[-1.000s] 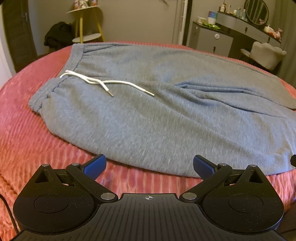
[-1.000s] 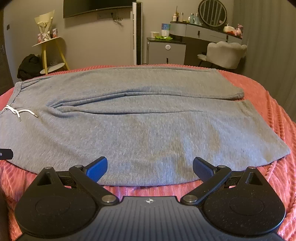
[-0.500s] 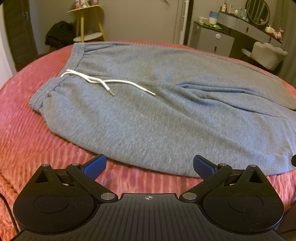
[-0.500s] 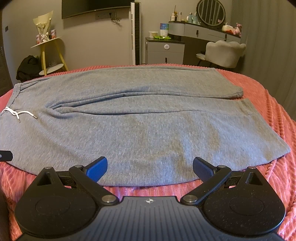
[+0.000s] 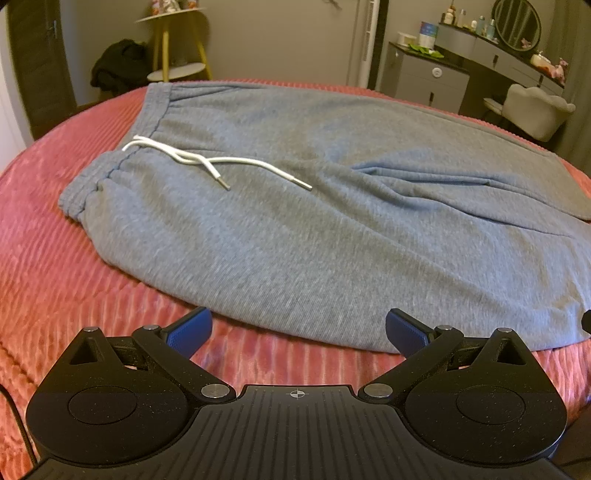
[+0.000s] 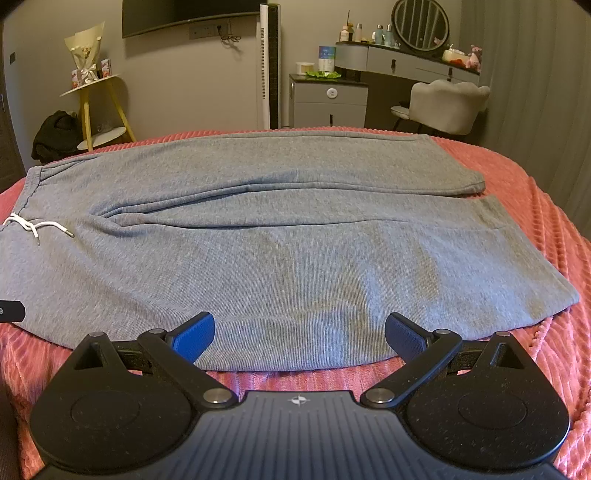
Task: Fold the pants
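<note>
The pants [image 6: 295, 236] lay sideways, waistband left. Both grippers [image 5: 295, 328] [image 6: 299, 332] gaped empty at the near edge.

No text, label, brand name or number can be read in either view. The small boxes [image 6: 106, 67] on the yellow side table [image 6: 90, 84] carry printing, but it is too small and blurred to make out (the same holds for the bottles [image 6: 382, 34] on the dresser [image 6: 406, 61]). The only sign-like mark is a small round crosshair emblem [image 5: 294, 394] printed on the body of the left gripper [image 5: 297, 328], and a matching emblem on the right gripper [image 6: 298, 330]; neither carries letters.
</note>
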